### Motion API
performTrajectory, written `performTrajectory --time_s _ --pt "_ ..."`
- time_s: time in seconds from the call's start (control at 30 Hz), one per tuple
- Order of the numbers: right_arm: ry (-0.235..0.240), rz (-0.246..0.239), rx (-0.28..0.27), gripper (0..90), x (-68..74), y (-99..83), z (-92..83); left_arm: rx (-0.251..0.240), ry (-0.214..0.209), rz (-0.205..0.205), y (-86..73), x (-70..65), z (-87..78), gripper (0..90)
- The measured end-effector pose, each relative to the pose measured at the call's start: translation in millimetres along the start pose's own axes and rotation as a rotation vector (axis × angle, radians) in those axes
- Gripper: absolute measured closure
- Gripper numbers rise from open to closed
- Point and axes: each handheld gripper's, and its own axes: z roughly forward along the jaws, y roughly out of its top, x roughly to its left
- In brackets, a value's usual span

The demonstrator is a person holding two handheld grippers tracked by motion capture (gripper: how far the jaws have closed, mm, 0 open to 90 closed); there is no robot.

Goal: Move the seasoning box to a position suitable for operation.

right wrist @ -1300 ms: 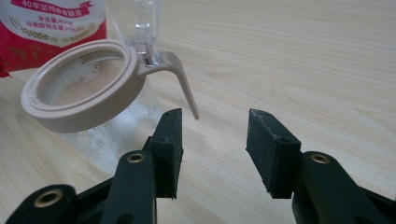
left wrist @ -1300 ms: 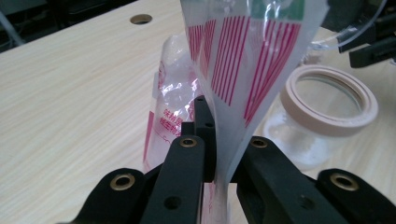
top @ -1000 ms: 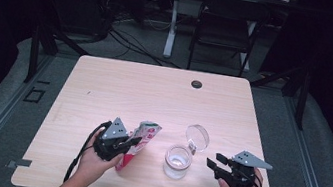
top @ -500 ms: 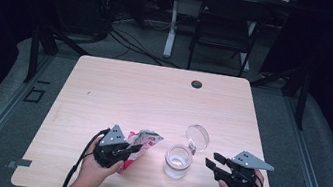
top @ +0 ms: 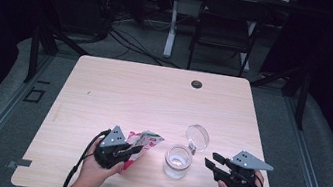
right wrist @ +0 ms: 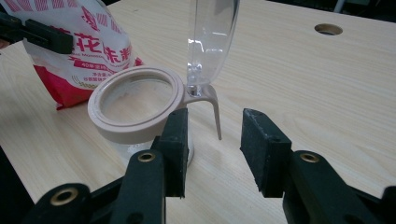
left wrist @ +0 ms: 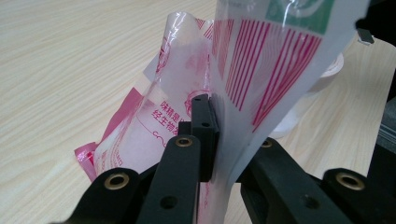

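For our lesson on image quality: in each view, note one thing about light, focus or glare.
High view: table lit, surroundings dark. Left gripper view: pouch close and soft-focused, film shiny. Right gripper view: jar fairly sharp, its clear raised lid showing reflections, the far tabletop blurred.

One bag, one jar, two tools on one surface.

On the surface point(top: 104, 89) I count one bag point(top: 142, 141), red and white with printed stripes, at about 7 o'clock, and one clear jar point(top: 178, 162) at about 5 o'clock, with one rim ring and one clear lid point(top: 197, 138) hinged up from it. Two tools: the left tool point(top: 132, 153) at 7 o'clock and the right tool point(top: 210, 160) at 5 o'clock, each with two black jaws and each in one hand, so two hands. One round dark grommet point(top: 197, 84) sits at 12 o'clock. Behind the surface stands one chair point(top: 225, 32).
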Motion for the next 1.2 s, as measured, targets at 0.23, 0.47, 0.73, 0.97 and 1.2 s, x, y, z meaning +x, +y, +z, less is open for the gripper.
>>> performTrajectory --time_s 0.23,0.47,0.73,0.97,1.2 --pt "0.016 -0.044 -0.028 64.3 8.3 14.2 -8.8 0.001 -0.002 0.000 -0.6 -0.3 -0.5 87.4" --pt "0.069 -0.109 -0.055 66.5 26.6 32.9 -7.9 -0.005 -0.003 -0.005 -1.3 -1.3 0.7 87.3" --pt "0.137 -0.181 -0.050 67.3 46.6 53.4 11.6 -0.008 -0.006 -0.007 -2.0 -1.6 1.0 87.0" --pt "0.177 -0.206 -0.003 66.9 54.6 64.3 43.9 -0.006 -0.007 -0.008 -2.7 -0.6 -0.1 86.8" --pt "0.201 -0.213 0.036 66.1 55.6 68.0 70.4 -0.012 -0.012 -0.013 -3.8 0.1 -0.2 86.6"
